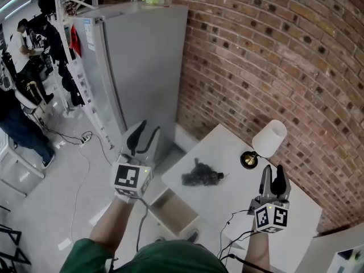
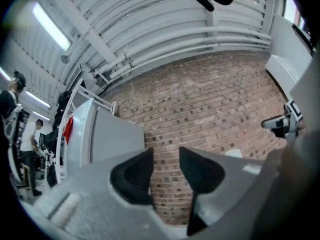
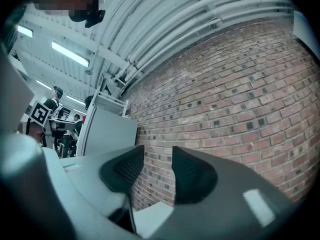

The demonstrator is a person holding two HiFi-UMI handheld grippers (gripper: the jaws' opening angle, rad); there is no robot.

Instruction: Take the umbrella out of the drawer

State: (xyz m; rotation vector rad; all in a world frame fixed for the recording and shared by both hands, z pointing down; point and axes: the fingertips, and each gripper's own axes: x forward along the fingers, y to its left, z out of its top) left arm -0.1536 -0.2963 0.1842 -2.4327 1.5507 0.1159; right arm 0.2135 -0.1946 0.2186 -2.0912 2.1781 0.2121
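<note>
Green top (image 1: pixel 170 259): mine, at the bottom edge of the head view.

Left gripper (image 1: pixel 147 134) (image 2: pixel 165 156): held up and aimed at the brick wall (image 1: pixel 273 56). The jaws stand a little apart with only brick showing in the gap, so it carries nothing.

Right gripper (image 1: pixel 273 175) (image 3: pixel 157 156): held up likewise and aimed at the same wall. There is a narrow gap between the jaws and nothing in it.

Umbrella (image 1: pixel 200 176): black and folded, lying on the white table top (image 1: pixel 256 201). It is below both grippers and between them, to the right of my left gripper and to the left of my right one. Its long axis runs roughly across, from one gripper toward the other. Neither gripper view takes it in, since both look over it at the wall. I cannot tell which hand is nearer; it sits about midway.

Drawer (image 1: pixel 173 210): pulled open, below my left gripper and to its right, on the near side of the umbrella. Its inside looks bare.

Table lamp (image 1: pixel 267 141): white shade on a brass foot, just ahead of my right gripper and beyond the umbrella's right end.

Judgement: the umbrella appears already out of the drawer. Any further pickup would mean tipping a gripper down and inward, with the jaws set across that long axis.
</note>
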